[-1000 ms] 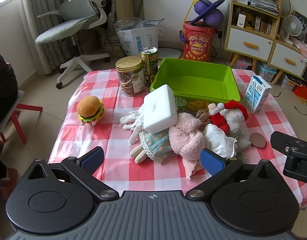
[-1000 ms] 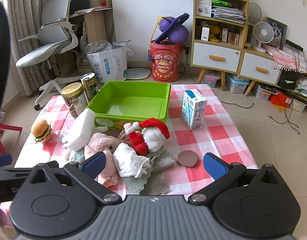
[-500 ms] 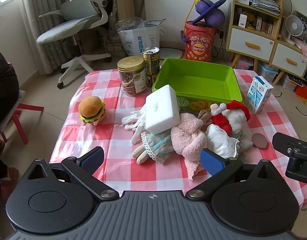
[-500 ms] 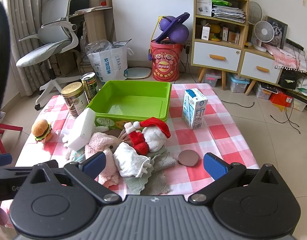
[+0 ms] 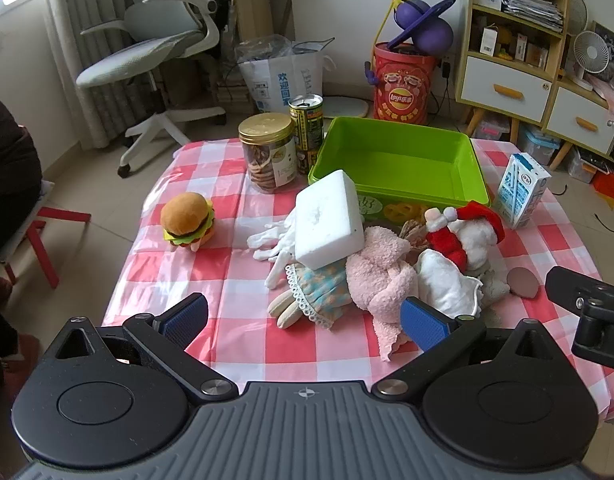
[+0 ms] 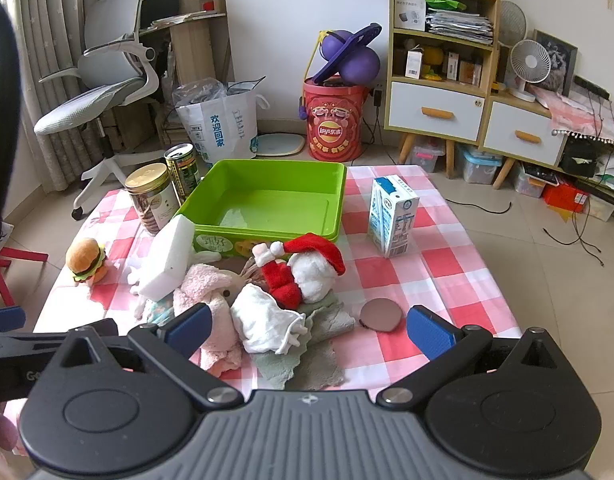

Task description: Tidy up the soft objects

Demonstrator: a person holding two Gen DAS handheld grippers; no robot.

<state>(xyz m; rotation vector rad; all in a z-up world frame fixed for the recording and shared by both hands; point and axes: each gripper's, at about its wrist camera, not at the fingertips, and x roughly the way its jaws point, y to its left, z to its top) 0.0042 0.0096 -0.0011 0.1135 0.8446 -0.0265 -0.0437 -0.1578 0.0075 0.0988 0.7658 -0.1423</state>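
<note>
1. Both grippers have their jaws spread wide with nothing between the blue pads. The left gripper (image 5: 303, 318) hangs over the near edge of the table, aimed at the doll end of the pile; the right gripper (image 6: 309, 330) hangs just beside it, over the towel end. Neither touches anything.

2. The soft stuff sits in one heap in front of the green bin (image 6: 267, 200), which is empty: a white foam block (image 5: 331, 220) leaning on white gloves (image 5: 273, 240), a rag doll in a blue dress (image 5: 319, 292), a pink plush towel (image 5: 381, 276), a white cloth (image 6: 267, 322) on a grey-green rag (image 6: 307, 356), and a Santa plush (image 6: 303, 266). A burger plush (image 5: 187, 220) sits off alone to the left.

3. How I'd do it: my guess is nothing's been sorted yet. Grab the top pieces first, the foam block or the white cloth, since they're resting on the others. Pinch deep into the bulk, not a loose corner, or it'll drag its neighbours. Lift clear of the bin wall, then drop.

4. Hard things to leave alone: cookie jar (image 5: 269, 154), drink can (image 5: 306, 120), milk carton (image 6: 393, 216), small round disc (image 6: 381, 314).

5. The surface is a red-and-white checked tablecloth (image 5: 187, 280), slick-looking, so it may slide. Around it are tiled floor, an office chair (image 6: 103, 92), a red Lay's bucket (image 6: 333, 120) and a shelf unit (image 6: 443, 60).
</note>
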